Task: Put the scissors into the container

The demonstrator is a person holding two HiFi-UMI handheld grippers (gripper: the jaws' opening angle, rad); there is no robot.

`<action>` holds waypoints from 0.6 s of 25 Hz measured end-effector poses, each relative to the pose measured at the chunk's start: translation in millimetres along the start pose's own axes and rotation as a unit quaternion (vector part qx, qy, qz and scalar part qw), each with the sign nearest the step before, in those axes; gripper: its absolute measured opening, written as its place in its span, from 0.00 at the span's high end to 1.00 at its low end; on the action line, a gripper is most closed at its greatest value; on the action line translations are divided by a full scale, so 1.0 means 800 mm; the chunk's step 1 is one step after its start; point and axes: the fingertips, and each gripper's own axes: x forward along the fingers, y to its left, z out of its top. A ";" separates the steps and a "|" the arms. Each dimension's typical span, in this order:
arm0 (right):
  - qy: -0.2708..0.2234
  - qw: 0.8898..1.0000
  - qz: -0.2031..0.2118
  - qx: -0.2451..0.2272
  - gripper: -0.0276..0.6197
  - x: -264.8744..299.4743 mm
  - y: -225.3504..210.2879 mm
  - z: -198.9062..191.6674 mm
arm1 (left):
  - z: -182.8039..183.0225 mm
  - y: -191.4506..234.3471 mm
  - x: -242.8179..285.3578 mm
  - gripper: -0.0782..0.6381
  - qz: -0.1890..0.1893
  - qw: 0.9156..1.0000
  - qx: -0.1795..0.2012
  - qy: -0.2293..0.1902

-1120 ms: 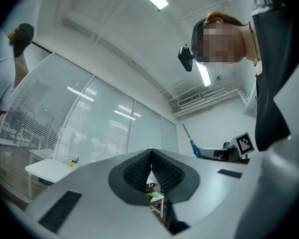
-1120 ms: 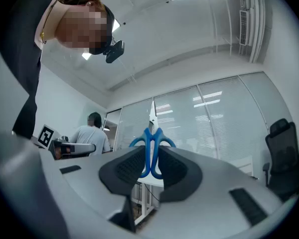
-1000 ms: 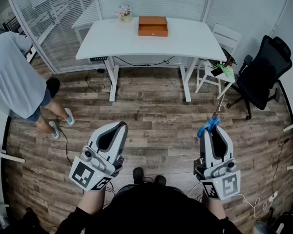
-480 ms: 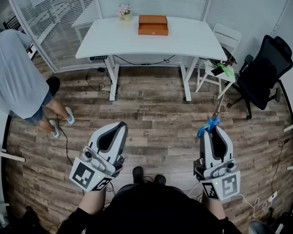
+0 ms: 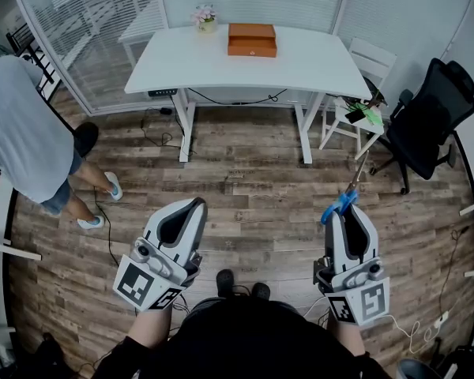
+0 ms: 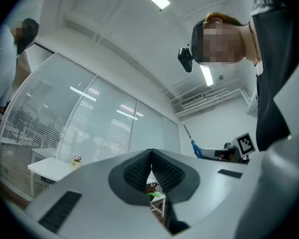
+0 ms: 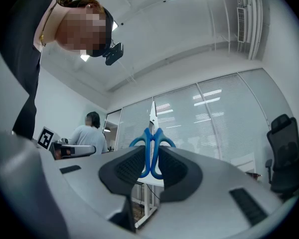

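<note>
Right tongs (image 7: 150, 169) grip the scissors (image 7: 152, 133), left tongs (image 6: 151, 156) closed, empty; container (image 5: 251, 40) on far worktop (image 5: 316, 65) not yet reached.

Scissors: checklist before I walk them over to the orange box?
1. Scissors gripped: ok, blue handles clamped in the right tongs, blades pointing ahead.
2. Left tongs free: ok, shut with nothing between.
3. Orange container located: ok, on the white desk, toward its far side.
4. Container open: cannot tell from the head view.
5. Route to the desk: probably ok. The bystander stands off to the left.
</note>
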 end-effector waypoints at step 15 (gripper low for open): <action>-0.006 1.000 -0.021 0.000 0.82 0.035 0.032 -0.013 | 0.000 0.052 -0.013 0.87 -0.023 1.000 -0.001 0.005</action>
